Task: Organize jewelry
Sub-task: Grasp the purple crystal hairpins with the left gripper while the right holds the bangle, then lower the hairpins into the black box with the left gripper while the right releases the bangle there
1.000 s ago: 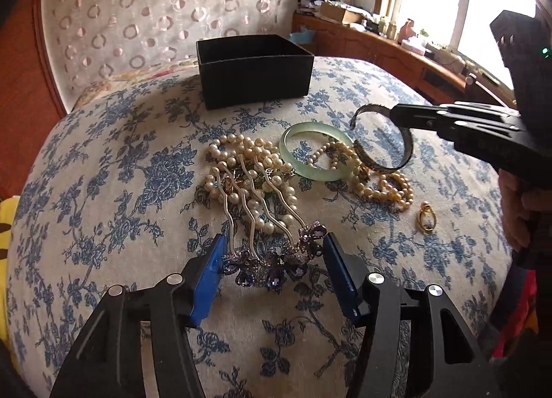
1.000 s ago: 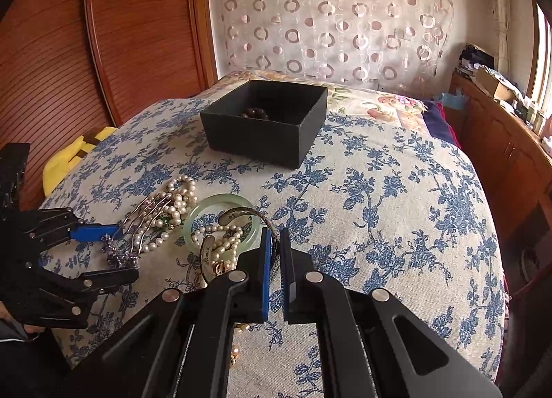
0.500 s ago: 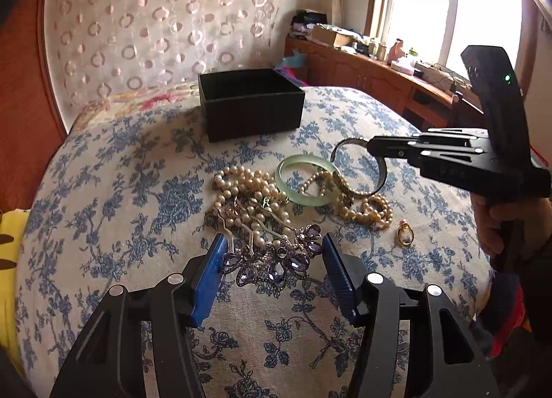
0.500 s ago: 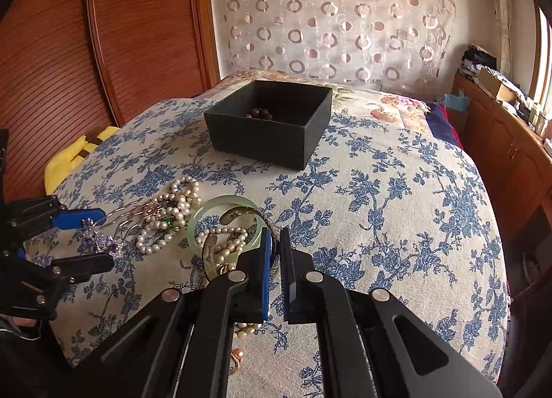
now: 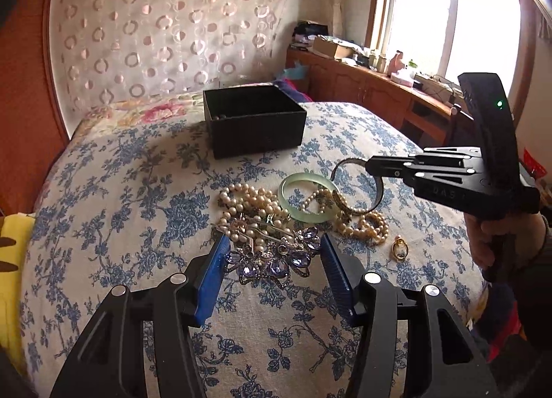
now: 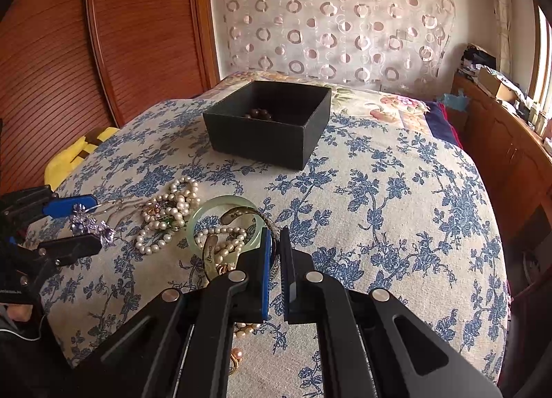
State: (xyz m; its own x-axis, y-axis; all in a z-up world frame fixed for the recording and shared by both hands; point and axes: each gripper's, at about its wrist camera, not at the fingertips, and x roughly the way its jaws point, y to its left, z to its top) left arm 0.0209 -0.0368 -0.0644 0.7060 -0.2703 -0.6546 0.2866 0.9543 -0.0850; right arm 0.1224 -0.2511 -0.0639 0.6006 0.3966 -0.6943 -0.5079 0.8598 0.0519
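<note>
Two grippers work a heap of jewelry on a floral bedspread (image 6: 396,191).

The left gripper (image 5: 272,249), jaws spread, flanks a purple-jeweled hair comb (image 5: 276,256) lying between its blue pads, neither pad clearly touching it. The right gripper (image 6: 275,246), jaws pressed nearly together, pinches a metal cuff bangle (image 5: 358,187) beside the jade bangle (image 5: 307,198) and pearl necklaces (image 5: 248,201). A black box (image 6: 269,129) sits at 12 o'clock.
</note>
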